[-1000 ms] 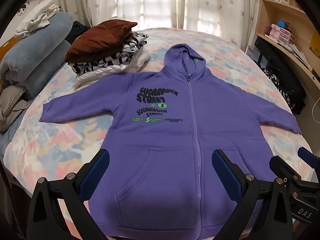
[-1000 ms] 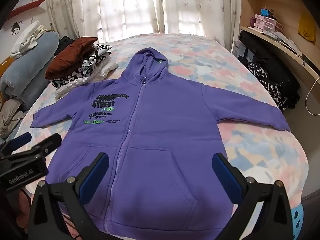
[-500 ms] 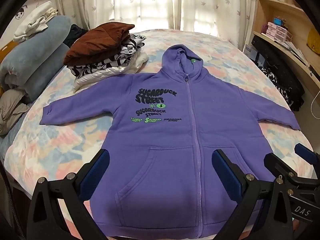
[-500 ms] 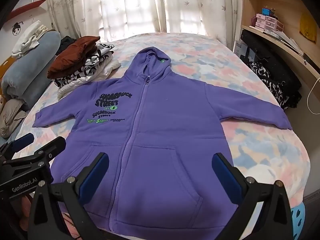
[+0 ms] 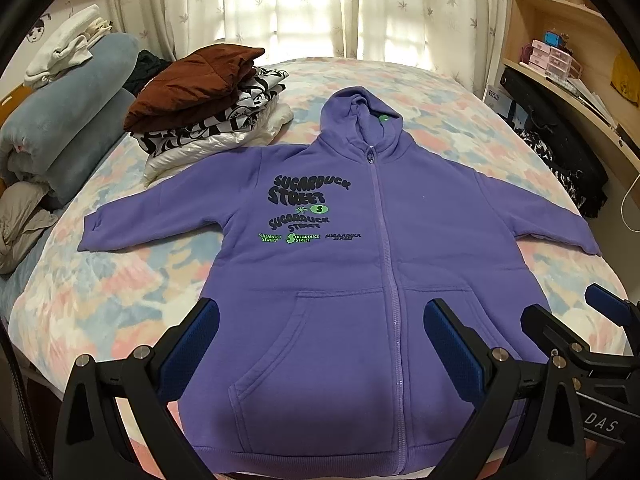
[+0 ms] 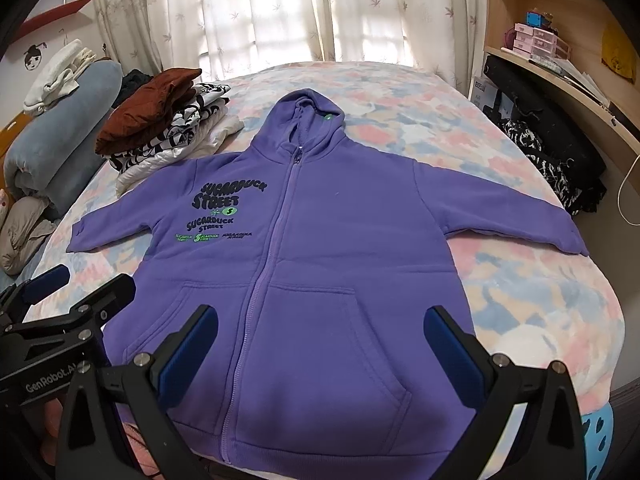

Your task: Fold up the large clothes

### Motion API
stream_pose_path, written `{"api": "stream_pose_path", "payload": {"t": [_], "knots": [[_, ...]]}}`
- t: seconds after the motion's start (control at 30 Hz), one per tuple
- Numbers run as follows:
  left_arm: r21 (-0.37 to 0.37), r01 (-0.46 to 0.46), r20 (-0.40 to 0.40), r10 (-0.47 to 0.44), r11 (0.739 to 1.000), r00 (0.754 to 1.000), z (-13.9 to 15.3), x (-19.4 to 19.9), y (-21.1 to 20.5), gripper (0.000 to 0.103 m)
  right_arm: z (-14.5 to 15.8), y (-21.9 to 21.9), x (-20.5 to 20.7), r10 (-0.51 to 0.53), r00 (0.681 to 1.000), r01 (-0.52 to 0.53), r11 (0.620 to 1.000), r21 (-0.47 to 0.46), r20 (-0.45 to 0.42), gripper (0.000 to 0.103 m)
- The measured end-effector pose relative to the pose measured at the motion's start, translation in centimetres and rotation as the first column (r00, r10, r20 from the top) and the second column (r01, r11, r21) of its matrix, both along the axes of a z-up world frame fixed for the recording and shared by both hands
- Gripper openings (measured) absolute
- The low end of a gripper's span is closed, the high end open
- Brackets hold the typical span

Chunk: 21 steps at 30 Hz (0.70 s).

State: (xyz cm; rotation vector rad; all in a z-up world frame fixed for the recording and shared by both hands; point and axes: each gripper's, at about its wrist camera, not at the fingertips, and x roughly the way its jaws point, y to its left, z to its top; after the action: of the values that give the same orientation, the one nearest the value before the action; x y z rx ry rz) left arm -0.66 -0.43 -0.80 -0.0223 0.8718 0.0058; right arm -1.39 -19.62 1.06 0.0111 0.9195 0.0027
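Purple zip hoodie (image 5: 360, 280) lies flat and face up on the bed (image 5: 100, 288), filling the centre of both views, zipper closed, hood toward the top of the frame, hem at the bottom edge just under my tools. Both sleeves are spread out, one reaching mid left, the other mid right. Black and green lettering sits on the chest left of the zipper. My left tool (image 5: 320, 344) hovers above the hem and pocket area, its blue-padded fingers spread wide with nothing between them; I cannot tell if it touches the cloth. My right tool (image 6: 320, 344) is likewise wide apart and empty, over the lower part of the hoodie just right of the zipper. In the left wrist view the right tool shows at lower right; in the right wrist view the left one shows at lower left, over the hem corner. Upper left, just beside the hoodie's shoulder: a stack of folded clothes (image 5: 200, 112), brown piece on top. Further left, rolled grey-blue bedding (image 5: 60, 128). Curtains (image 5: 312, 4) across the top, wooden shelving (image 5: 560, 40) at upper right, dark garments (image 5: 560, 152) beneath it.
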Motion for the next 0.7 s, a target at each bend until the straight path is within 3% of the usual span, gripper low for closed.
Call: {"api": "stream_pose_path", "payload": {"t": [0.7], "knots": [[-0.003, 0.003, -0.007, -0.003, 1.000, 1.000, -0.45, -0.15, -0.07, 0.101, -0.39, 0.37, -0.11, 0.002, 1.000, -0.002, 1.000, 0.005, -0.003, 0.103]]}}
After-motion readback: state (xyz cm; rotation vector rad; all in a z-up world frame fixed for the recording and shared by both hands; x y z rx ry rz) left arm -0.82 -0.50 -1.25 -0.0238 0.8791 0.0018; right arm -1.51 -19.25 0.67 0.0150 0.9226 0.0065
